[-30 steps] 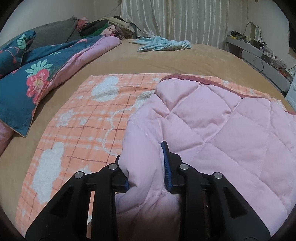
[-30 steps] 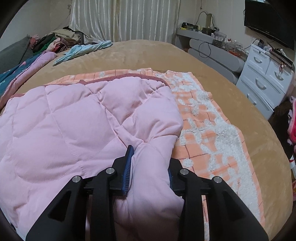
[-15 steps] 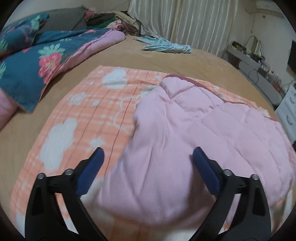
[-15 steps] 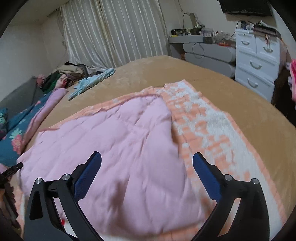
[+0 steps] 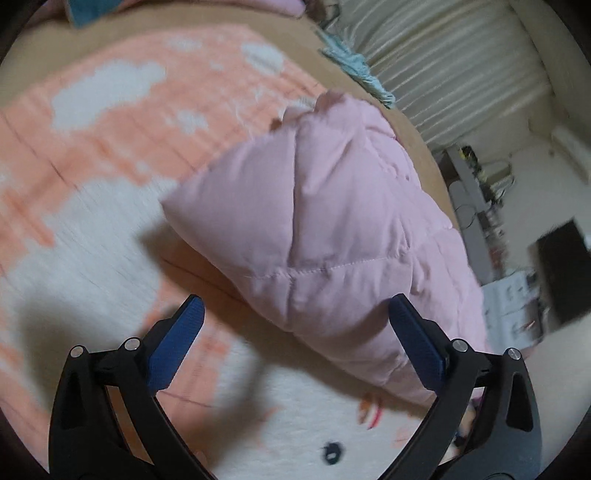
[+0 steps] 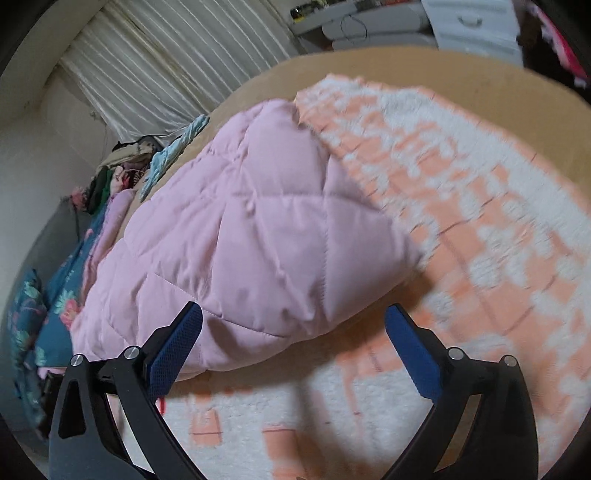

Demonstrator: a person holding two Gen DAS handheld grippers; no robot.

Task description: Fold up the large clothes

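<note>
Pink quilted padded garment (image 5: 332, 229) lay folded in a puffy heap on the orange-and-white fleecy blanket with cloud shapes (image 5: 110, 122). Diamond stitching showed across its top. Seen from the right wrist, the same garment (image 6: 258, 236) stretched away toward the curtain, its near corner overhanging the blanket (image 6: 480, 229) and casting a shadow there.

Left tongs (image 5: 293, 343) stood wide, blue pads apart, nothing gripped. The near edge of the pink garment lay between and just beyond the pads, neither pad pressing on it. Right tongs (image 6: 293, 345) likewise wide and empty; the left-hand blue pad sat just in front of the garment's near hem, contact not clear; the other pad hung over bare blanket.

Blanket was spread on a bed with a tan plush cover (image 6: 424, 66). A printed cartoon face, with a dark eye (image 5: 332, 452), showed on the blanket just nearer than the garment.

Beyond the garment: a light blue cloth (image 5: 354, 70) on the tan cover, then the pale pleated curtain (image 5: 443, 62). Beside the garment in the right view, a teal floral quilt (image 6: 55, 295) and a pile of mixed clothes (image 6: 122, 170). White drawer unit (image 6: 469, 22) stood past the bed's far side. Both views motion-blurred.
</note>
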